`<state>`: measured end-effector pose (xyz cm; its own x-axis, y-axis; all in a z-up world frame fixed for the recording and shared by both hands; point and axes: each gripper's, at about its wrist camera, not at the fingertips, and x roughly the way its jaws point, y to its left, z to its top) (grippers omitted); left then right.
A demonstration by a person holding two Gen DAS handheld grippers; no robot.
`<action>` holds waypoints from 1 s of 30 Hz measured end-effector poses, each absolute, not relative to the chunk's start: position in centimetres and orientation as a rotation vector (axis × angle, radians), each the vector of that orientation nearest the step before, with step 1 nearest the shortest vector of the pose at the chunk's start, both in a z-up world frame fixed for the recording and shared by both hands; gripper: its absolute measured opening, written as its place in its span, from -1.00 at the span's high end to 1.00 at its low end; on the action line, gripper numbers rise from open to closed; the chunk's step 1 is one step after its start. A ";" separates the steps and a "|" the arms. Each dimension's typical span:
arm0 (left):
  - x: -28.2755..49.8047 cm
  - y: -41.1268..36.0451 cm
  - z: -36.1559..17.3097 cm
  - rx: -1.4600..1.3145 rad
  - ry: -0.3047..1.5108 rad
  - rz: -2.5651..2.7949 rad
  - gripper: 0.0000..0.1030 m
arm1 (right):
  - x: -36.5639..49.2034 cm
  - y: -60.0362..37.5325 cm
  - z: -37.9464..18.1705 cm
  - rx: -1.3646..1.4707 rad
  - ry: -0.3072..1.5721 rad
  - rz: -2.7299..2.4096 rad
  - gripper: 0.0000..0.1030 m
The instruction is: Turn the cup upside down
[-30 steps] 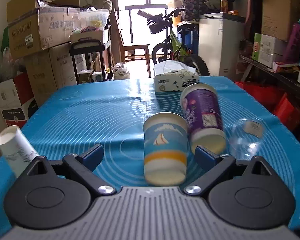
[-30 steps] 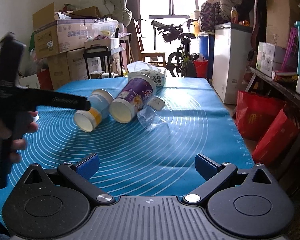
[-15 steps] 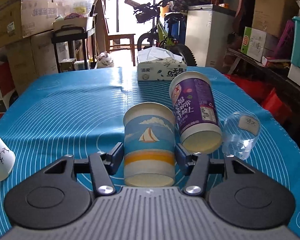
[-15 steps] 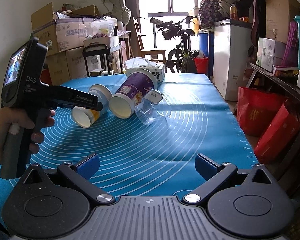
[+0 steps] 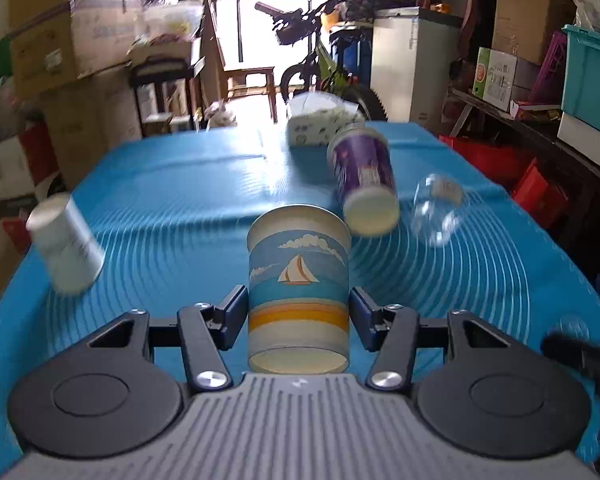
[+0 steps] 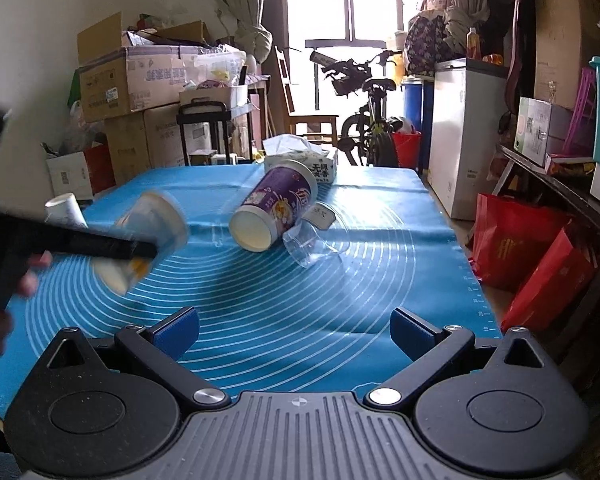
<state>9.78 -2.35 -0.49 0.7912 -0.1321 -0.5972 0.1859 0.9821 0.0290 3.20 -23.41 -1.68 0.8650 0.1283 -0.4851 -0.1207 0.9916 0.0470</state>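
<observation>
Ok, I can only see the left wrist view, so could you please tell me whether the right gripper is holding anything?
Observer: No, the right gripper is open, with only the blue mat showing between its fingers.
Operator: Thank you. Is the sailboat cup clear of the mat?
Observer: It appears so. The right wrist view shows the sailboat cup tilted and blurred in the left gripper, above the mat.

Motion blur smears the sailboat cup (image 6: 148,240) in the right wrist view, and the white cup (image 5: 66,244).
</observation>
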 end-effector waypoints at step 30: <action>7.0 1.0 -1.2 0.007 0.583 -0.183 -0.83 | 3.8 -19.3 -0.5 -0.216 0.547 0.191 -1.00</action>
